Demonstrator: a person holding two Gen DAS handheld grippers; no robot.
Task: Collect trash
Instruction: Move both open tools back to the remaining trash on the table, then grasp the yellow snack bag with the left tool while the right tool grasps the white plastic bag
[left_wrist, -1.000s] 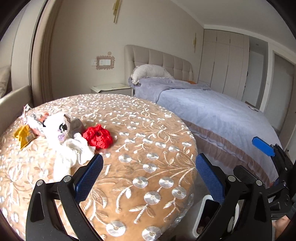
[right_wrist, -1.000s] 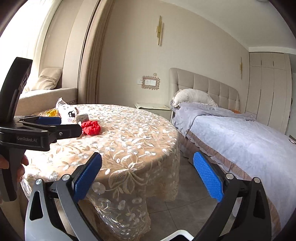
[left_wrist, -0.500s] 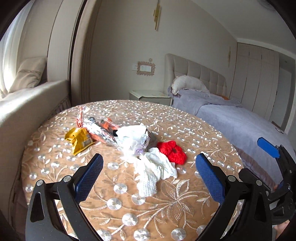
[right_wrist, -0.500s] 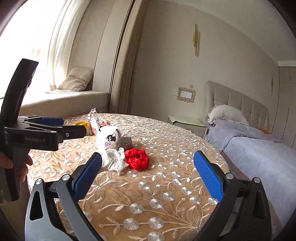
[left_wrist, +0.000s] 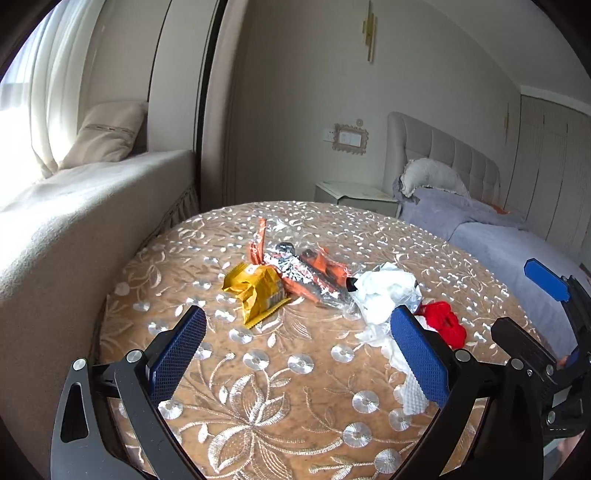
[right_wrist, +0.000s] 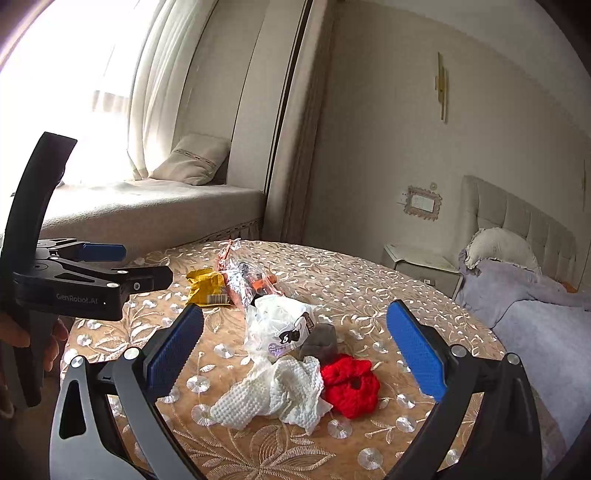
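Both tongs are shown spread wide and empty above the round counter draped in a tan cloth embroidered with silver flowers. The right tongs are framed around a crumpled white paper towel, with a red crocheted scrunchie-like piece touching its right side and a small grey wad just behind. A crumpled clear plastic bag printed with a cartoon figure is seen beyond the towel. The left tongs are held short of a crinkled yellow foil wrapper, which touches a torn orange-and-silver foil packet; the right tongs appear at that view's right edge.

The step in hand is judged to be the approach to a first pick-up, since nothing is yet gripped. The next move would call for one pair of tongs to be lowered over a single piece and closed on a raised fold, the thin cloth beneath being avoided.

No bin or other container is visible in either view, so its contents cannot be told.
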